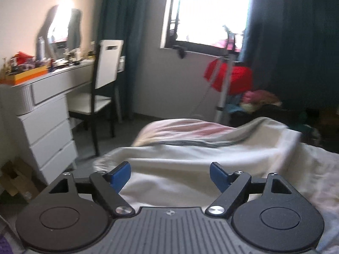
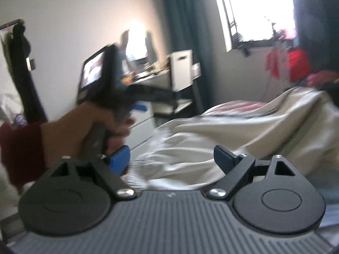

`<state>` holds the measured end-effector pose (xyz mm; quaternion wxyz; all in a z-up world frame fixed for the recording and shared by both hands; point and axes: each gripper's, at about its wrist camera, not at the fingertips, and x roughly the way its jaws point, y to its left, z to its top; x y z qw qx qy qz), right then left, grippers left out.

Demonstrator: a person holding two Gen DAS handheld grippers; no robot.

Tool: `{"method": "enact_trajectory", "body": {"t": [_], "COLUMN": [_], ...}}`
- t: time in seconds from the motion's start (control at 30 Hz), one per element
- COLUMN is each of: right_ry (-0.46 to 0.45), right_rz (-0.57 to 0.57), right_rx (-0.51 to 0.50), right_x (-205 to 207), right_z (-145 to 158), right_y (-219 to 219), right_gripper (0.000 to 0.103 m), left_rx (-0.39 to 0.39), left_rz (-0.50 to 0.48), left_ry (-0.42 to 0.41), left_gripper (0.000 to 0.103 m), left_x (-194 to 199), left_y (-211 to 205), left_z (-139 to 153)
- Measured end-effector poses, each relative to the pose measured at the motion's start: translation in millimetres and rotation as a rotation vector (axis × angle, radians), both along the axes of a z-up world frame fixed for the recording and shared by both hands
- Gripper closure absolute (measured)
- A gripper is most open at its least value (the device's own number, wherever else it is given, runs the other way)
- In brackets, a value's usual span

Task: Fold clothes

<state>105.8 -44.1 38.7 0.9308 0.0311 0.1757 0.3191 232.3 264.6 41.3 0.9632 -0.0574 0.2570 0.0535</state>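
Left wrist: both grippers point(image 1: 169, 176) point(image 2: 171, 159) gape above cream cloth point(image 1: 190, 160)

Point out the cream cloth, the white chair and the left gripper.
cream cloth point(image 1: 180, 169): left wrist view, on its flat middle fold.
white chair point(image 1: 108, 63): left wrist view, on its backrest panel.
left gripper point(image 1: 169, 176): left wrist view, midway between its blue fingertips.
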Motion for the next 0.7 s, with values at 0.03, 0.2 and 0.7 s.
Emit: {"method": "enact_trajectory", "body": {"t": [0.03,0.2,0.7], "right_ry": [-0.008,-0.014,0.078], "right_rz": [-0.026,-0.171,-0.527], "right_rx": [-0.007,-0.020,0.042], "right_x": [-5,-19,-3], "right_z": [5,19,-41], "right_y": [-15,-90,-259], "right_gripper": [0.016,0.016,0.016], "left_rx": [0.003,0.012,0.241], "left_rz": [-0.022,-0.110,-0.115], "left_ry": [-0.001,0.001,0.064], "left_gripper": [0.020,0.020,0.022], "left_x": [-2,-1,164], "left_y": [-17,-109,-297], "left_z": [0,-2,-66]}}
